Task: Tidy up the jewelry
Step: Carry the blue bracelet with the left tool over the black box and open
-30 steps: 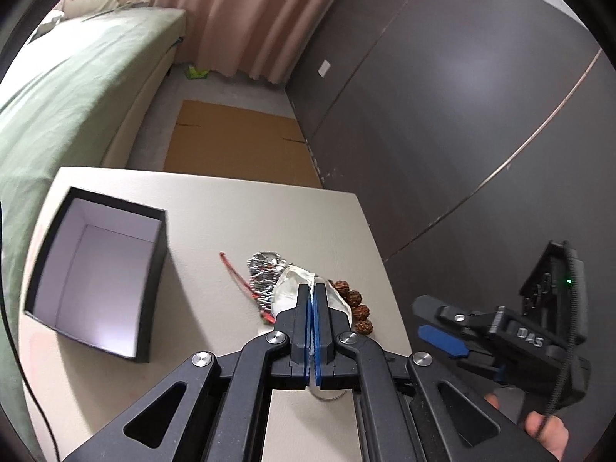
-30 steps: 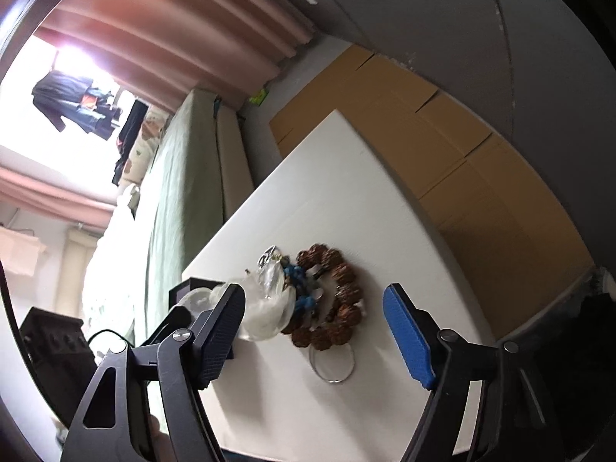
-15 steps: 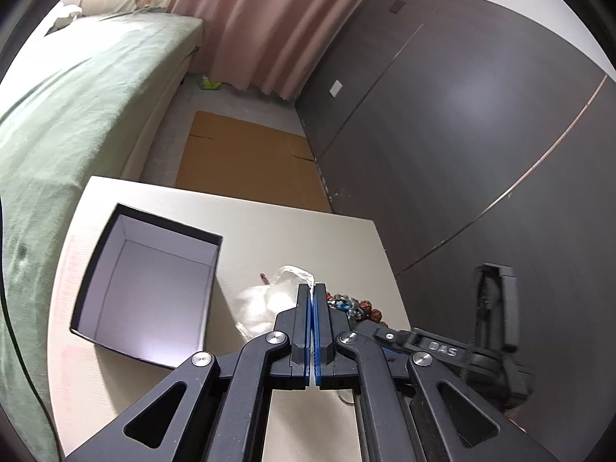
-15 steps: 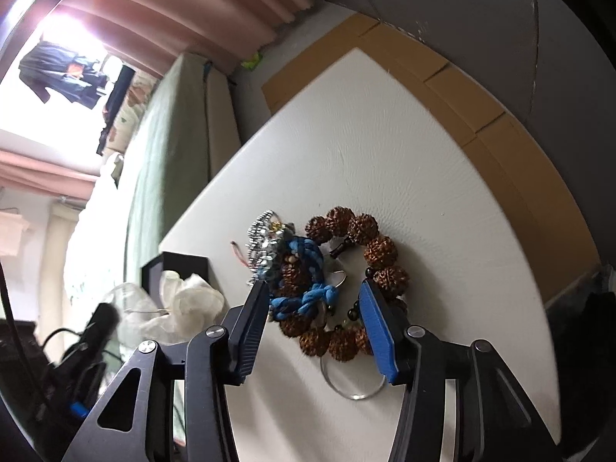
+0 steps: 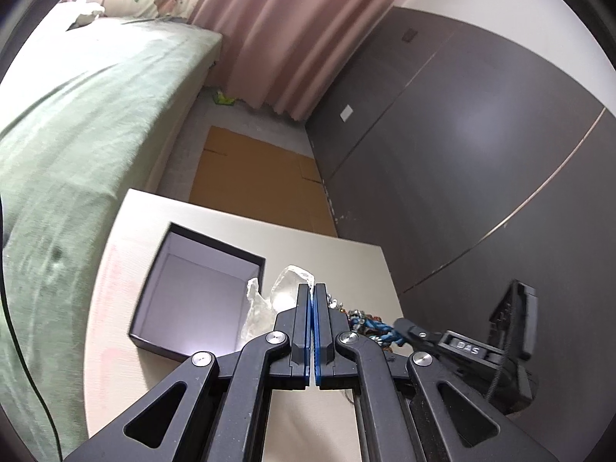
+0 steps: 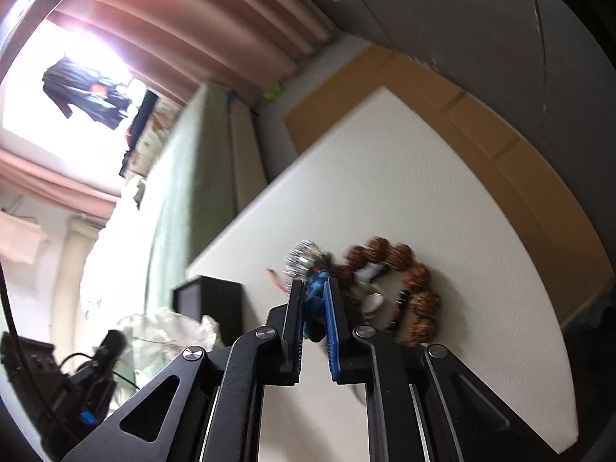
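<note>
Left wrist view: right gripper [image 5: 400, 325] body reads "DAS".

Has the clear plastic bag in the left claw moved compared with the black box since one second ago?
Yes. The clear plastic bag, pinched in the shut left claw, has travelled from the jewelry pile toward the black box and now overlaps its near corner.
</note>
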{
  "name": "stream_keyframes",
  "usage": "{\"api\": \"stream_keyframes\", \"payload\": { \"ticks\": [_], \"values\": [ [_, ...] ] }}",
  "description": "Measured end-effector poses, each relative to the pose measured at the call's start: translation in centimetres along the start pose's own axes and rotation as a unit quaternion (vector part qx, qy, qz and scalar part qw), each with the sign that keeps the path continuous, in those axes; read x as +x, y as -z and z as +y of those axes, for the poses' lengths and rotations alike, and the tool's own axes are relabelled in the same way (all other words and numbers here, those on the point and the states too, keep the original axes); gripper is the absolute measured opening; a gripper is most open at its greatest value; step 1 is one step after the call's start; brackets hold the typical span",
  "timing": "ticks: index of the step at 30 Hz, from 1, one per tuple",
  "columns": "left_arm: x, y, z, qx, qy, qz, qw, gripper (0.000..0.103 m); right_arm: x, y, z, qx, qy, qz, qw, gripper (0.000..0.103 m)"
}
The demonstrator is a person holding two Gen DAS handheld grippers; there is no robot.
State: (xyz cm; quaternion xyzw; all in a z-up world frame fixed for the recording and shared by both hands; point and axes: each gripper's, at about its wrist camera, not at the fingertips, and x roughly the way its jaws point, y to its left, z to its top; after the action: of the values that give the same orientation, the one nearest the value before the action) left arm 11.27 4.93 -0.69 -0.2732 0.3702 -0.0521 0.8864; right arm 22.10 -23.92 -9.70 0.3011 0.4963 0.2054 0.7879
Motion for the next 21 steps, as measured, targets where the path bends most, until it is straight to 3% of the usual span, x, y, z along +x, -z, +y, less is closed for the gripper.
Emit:
{"api": "stream_keyframes", "payload": {
  "ticks": [11,21],
  "values": [
    [-2.7,-0.8,1.3,-0.019,0.002,-0.027,0.9994,0.000,-2.4,1.4,5.0,-0.050,-0.076,-0.044,0.995,0.012],
    [-5.0,-1.5,2.7,-0.031,-0.004,-0.053,0.9981,0.000,-1.5,3.3,8.6,-0.091,-0.120,-0.037,0.988,0.012]
  ]
}}
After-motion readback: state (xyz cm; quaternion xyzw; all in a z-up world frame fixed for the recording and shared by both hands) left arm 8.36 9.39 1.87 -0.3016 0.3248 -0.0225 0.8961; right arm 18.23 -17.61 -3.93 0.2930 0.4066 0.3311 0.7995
